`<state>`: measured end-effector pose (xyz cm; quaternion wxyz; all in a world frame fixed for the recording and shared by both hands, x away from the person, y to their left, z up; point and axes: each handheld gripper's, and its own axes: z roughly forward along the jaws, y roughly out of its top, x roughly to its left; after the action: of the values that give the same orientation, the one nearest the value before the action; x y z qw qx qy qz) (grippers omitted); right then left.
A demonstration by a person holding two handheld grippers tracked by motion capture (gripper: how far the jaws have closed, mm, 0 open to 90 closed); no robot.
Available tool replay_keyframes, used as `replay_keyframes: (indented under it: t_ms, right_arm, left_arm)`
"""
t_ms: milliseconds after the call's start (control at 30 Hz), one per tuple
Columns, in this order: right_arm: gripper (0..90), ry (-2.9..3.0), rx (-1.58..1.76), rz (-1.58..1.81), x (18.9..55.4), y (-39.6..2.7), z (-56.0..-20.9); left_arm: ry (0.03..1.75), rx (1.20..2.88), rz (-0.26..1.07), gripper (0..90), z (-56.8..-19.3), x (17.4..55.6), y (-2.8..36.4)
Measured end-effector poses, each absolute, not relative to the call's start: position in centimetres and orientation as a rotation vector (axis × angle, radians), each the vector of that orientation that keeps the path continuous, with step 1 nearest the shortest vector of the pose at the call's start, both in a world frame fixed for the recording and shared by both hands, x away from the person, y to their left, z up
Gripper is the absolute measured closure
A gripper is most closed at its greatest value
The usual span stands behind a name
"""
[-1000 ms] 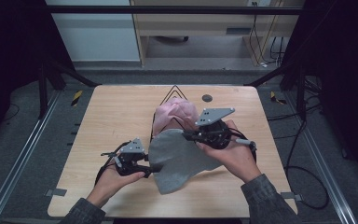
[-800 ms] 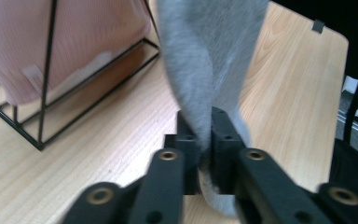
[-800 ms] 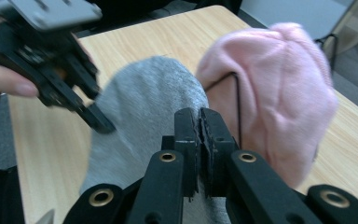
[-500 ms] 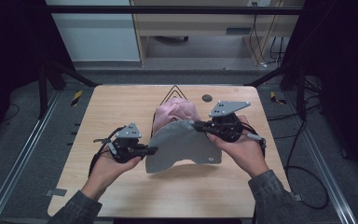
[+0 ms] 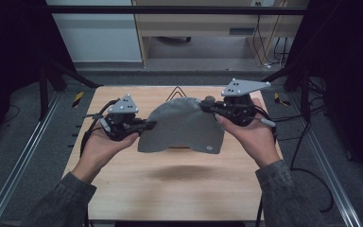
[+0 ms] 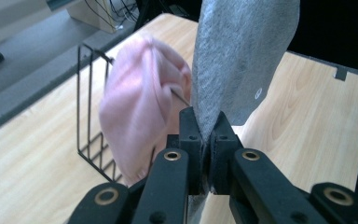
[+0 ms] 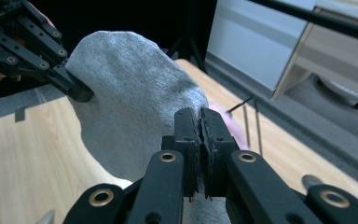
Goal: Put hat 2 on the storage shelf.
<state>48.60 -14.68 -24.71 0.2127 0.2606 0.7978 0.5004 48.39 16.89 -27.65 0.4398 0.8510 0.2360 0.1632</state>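
Note:
A grey beanie [image 5: 182, 126] hangs in the air above the wooden table [image 5: 170, 184], stretched between both grippers. My left gripper [image 5: 149, 125] is shut on its left edge; in the left gripper view the grey beanie [image 6: 242, 56] rises from between the closed jaws of that gripper [image 6: 205, 128]. My right gripper [image 5: 207, 107] is shut on the beanie's upper right edge, and in the right gripper view the grey beanie [image 7: 130, 88] spreads leftward from this gripper [image 7: 200, 122] to the other gripper [image 7: 77, 91]. A pink beanie [image 6: 140, 107] rests in a black wire rack [image 6: 91, 116] behind the grey one.
The wire rack's triangular top [image 5: 176, 91] peeks out at the table's far side. The beanie's shadow [image 5: 184, 171] falls on the bare wood near the front. Metal rails [image 5: 23, 156] run along both sides of the table, with cables [image 5: 307, 161] on the floor at right.
Both grippers have lifted the grey beanie off the table and moved apart, spreading it in the air. It now hides the pink beanie in the high view.

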Motion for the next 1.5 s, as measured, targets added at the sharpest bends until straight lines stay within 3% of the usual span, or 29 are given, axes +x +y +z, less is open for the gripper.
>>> replay_keyframes:
  t_ms: [667,833,1200,1500]
  right_arm:
    - [86.4,2.046,0.766,1.492,49.6,-17.3,-18.8]
    - [86.4,2.001,0.778,1.5,51.2,-17.4,-17.0]
    - [86.4,1.945,0.808,1.534,55.3,-17.5,-16.1]
    - [86.4,1.924,0.845,1.495,58.3,-17.0,-17.5]
  left_arm:
    - [0.488,2.047,0.514,86.3,-20.4,49.5,14.7]
    - [0.5,2.024,0.544,86.3,-18.9,51.1,14.6]
    - [0.538,1.953,0.564,86.4,-17.7,55.6,14.5]
    - [0.575,1.922,0.606,86.6,-18.4,58.1,14.3]
